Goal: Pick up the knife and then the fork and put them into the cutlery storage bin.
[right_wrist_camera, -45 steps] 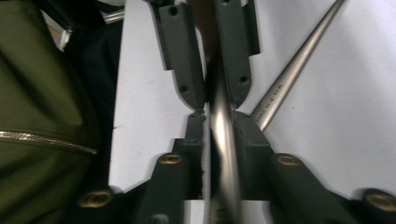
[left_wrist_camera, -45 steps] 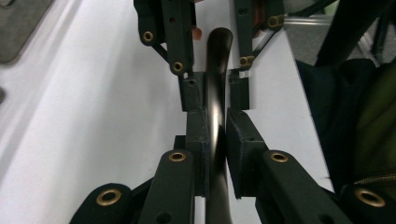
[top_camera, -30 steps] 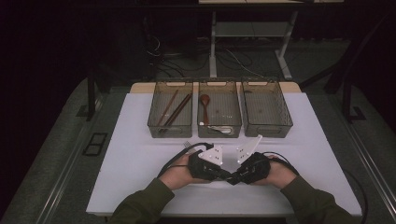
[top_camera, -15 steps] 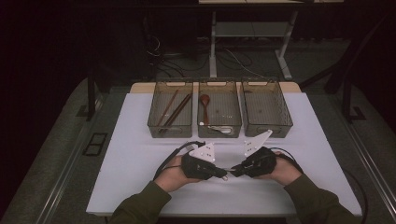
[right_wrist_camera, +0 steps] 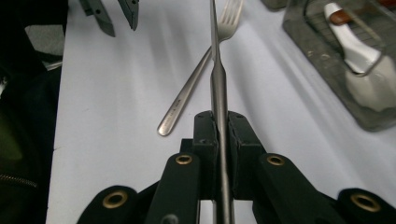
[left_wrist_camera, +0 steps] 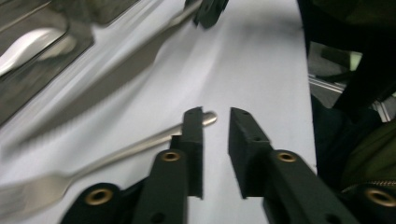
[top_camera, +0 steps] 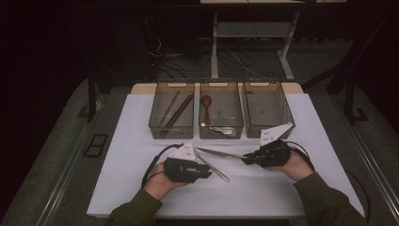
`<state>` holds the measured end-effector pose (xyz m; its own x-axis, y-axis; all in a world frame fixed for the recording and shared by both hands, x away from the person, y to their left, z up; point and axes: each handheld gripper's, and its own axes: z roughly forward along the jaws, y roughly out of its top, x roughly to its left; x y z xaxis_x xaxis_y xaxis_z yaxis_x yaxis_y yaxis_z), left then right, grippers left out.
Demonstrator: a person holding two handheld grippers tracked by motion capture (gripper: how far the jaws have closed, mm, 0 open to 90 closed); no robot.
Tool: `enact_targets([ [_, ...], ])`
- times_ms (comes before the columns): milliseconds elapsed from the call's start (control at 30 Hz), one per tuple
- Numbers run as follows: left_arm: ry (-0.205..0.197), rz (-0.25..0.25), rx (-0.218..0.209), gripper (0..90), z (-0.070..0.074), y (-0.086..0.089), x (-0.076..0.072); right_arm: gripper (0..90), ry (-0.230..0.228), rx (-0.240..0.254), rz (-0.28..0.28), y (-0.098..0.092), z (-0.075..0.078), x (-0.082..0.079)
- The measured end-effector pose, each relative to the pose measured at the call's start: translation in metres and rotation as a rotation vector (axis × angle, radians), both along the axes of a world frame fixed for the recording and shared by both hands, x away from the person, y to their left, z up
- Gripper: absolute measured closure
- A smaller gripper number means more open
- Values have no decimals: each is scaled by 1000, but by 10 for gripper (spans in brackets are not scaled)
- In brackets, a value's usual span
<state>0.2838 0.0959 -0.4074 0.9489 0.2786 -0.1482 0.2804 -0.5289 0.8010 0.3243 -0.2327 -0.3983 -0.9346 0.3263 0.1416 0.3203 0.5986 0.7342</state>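
My right gripper (top_camera: pixel 245 158) (right_wrist_camera: pixel 218 116) is shut on the handle of a steel knife (top_camera: pixel 219 152) (right_wrist_camera: pixel 218 79). It holds the knife on edge just above the white table, blade pointing left. A steel fork (top_camera: pixel 212 166) (right_wrist_camera: pixel 187 95) (left_wrist_camera: pixel 140 144) lies flat on the table under the blade. My left gripper (top_camera: pixel 207 173) (left_wrist_camera: pixel 217 112) is open at the fork's handle end, which lies beside one jaw, not between the two. In the left gripper view the knife (left_wrist_camera: pixel 116 79) is a blurred streak.
Three clear bins stand in a row at the back of the white table (top_camera: pixel 117 188). The left bin (top_camera: pixel 160 127) holds chopsticks, the middle one (top_camera: pixel 235 129) a wooden spoon and a pale spoon, and the right one (top_camera: pixel 282 117) looks empty.
The two hands have drawn apart. The right gripper has carried the knife up and to the right, while the left gripper has slid left along the fork.
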Motion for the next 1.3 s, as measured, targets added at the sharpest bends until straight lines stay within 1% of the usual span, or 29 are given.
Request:
enact_targets([
  [33, 4, 22, -5, 703, -2, 3, -2, 832, -2, 3, -9, -2, 1, 1],
  [200, -9, 120, 20, 594, -9, 19, -8, 832, -4, 30, -38, -10, 4, 6],
  [300, -15, 178, 16, 522, -12, 28, -12, 832, -19, 26, -52, -15, 7, 9],
  [433, -26, 232, 13, 431, -16, 39, -17, 832, -38, 40, -74, -22, 14, 13],
  [500, -27, 250, 3, 380, -19, 45, -18, 832, -44, 53, -89, -27, 17, 15],
  [567, -27, 275, -3, 354, -20, 51, -19, 832, -45, 59, -108, -32, 21, 17],
  [633, -29, 295, -6, 308, -22, 54, -19, 832, -56, 61, -122, -37, 25, 20],
  [700, -41, 315, -6, 264, -22, 56, -21, 832, -60, 65, -139, -42, 29, 22],
  [767, -51, 327, 1, 211, -22, 57, -21, 832, -61, 70, -159, -47, 32, 25],
  [800, -51, 332, 6, 170, -23, 56, -21, 832, -65, 73, -170, -50, 33, 27],
  [833, -47, 333, 13, 136, -24, 56, -21, 832, -65, 77, -183, -53, 35, 28],
  [900, -37, 330, 19, 110, -26, 55, -20, 832, -65, 83, -205, -58, 37, 31],
  [933, -29, 334, 20, 83, -27, 54, -19, 832, -67, 84, -220, -60, 39, 32],
  [1033, -29, 342, 30, 8, -28, 53, -19, 832, -69, 87, -263, -67, 42, 37],
  [1133, -21, 355, 27, 0, -29, 53, -19, 832, -68, 95, -313, -75, 43, 44],
  [1167, -21, 358, 35, 0, -29, 54, -18, 832, -70, 91, -331, -77, 43, 46],
  [1233, -25, 361, 33, 0, -28, 54, -19, 832, -76, 82, -364, -81, 43, 51],
  [1300, -27, 361, 32, 0, -28, 54, -19, 832, -75, 83, -387, -84, 43, 55],
])
